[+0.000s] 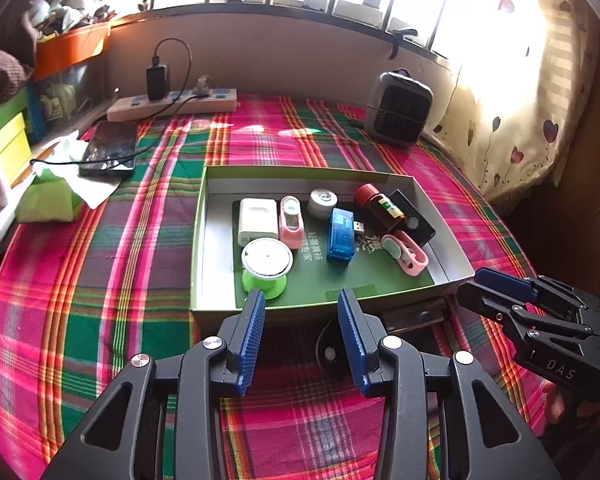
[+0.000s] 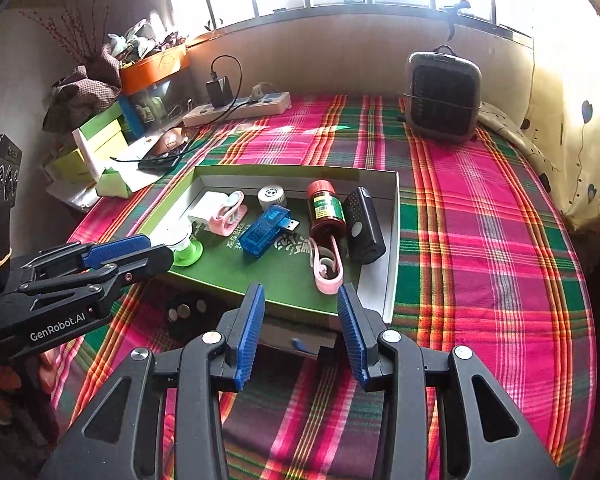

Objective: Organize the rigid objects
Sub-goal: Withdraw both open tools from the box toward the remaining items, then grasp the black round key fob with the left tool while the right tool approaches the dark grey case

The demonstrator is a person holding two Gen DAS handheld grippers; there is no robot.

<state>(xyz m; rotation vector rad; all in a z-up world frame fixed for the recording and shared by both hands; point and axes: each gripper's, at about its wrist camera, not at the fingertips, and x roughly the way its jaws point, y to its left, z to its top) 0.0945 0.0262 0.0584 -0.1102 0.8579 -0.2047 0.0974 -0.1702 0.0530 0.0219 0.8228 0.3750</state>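
A shallow green-lined box (image 1: 216, 280) (image 2: 392, 264) lies on the plaid cloth. It holds a white charger (image 1: 258, 220), a pink clip (image 1: 292, 222), a green-based spool (image 1: 266, 264) (image 2: 186, 250), a blue USB tester (image 1: 340, 234) (image 2: 264, 230), a white round cap (image 1: 323, 203) (image 2: 272, 197), a brown bottle with red cap (image 1: 380, 206) (image 2: 325, 210), a black block (image 1: 414, 220) (image 2: 364, 226) and a pink nail clipper (image 1: 406, 254) (image 2: 328, 266). My left gripper (image 1: 302, 300) is open and empty before the box's near edge. My right gripper (image 2: 302, 294) is open and empty, near the nail clipper.
A dark flat object (image 1: 332, 346) (image 2: 186, 312) and a metal-edged item (image 1: 414, 314) (image 2: 296, 340) lie in front of the box. A power strip (image 1: 172, 104), phone (image 1: 110, 148), tissue pack (image 1: 48, 198) and boxes stand back left. A small heater (image 1: 400, 108) (image 2: 442, 96) stands back right.
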